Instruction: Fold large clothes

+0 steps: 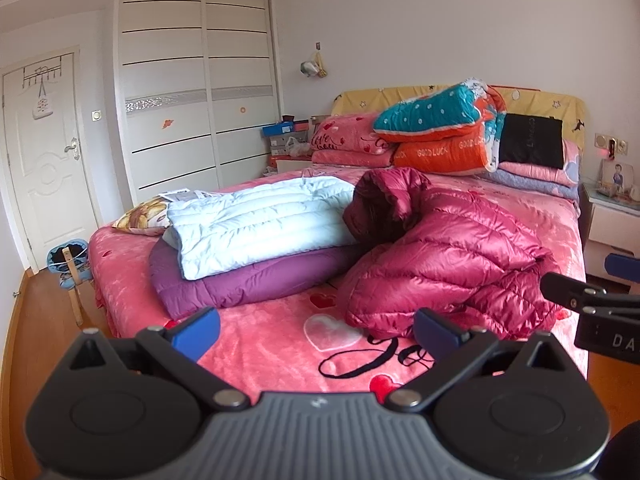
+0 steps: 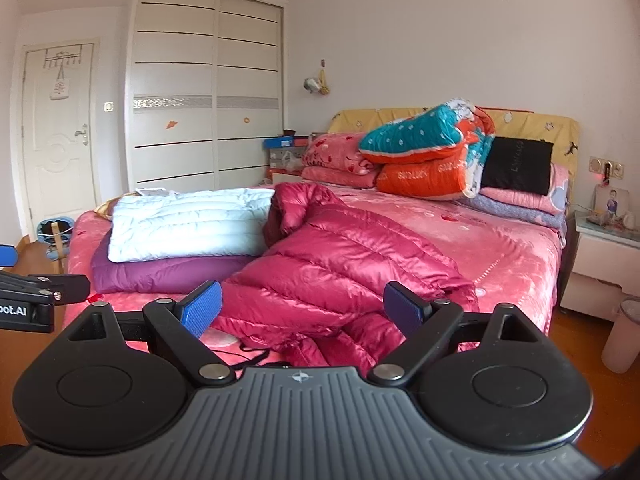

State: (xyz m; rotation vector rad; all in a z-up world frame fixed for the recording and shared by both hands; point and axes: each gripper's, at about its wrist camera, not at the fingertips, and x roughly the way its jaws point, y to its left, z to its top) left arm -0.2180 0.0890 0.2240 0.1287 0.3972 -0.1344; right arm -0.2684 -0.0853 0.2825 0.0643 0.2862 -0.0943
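Note:
A crumpled magenta down jacket (image 1: pixel 448 256) (image 2: pixel 344 264) lies on the pink bed (image 1: pixel 260 344) (image 2: pixel 512 248), hood toward the headboard. To its left a folded light-blue down jacket (image 1: pixel 256 220) (image 2: pixel 188 224) rests on a folded purple one (image 1: pixel 240 280) (image 2: pixel 168 272). My left gripper (image 1: pixel 316 332) hovers open over the bed's front edge, left of the magenta jacket's hem. My right gripper (image 2: pixel 300 312) is open too, just short of that hem. Neither holds anything. The right gripper's side (image 1: pixel 592 304) shows at the right edge of the left wrist view.
Folded quilts and pillows (image 1: pixel 440 136) (image 2: pixel 424 156) are stacked by the yellow headboard. A white nightstand (image 2: pixel 600 264) and a pale bin (image 2: pixel 624 336) stand right of the bed. A wardrobe (image 1: pixel 192 88), a door (image 1: pixel 44 152) and a small stool (image 1: pixel 70 268) are on the left, over wooden floor.

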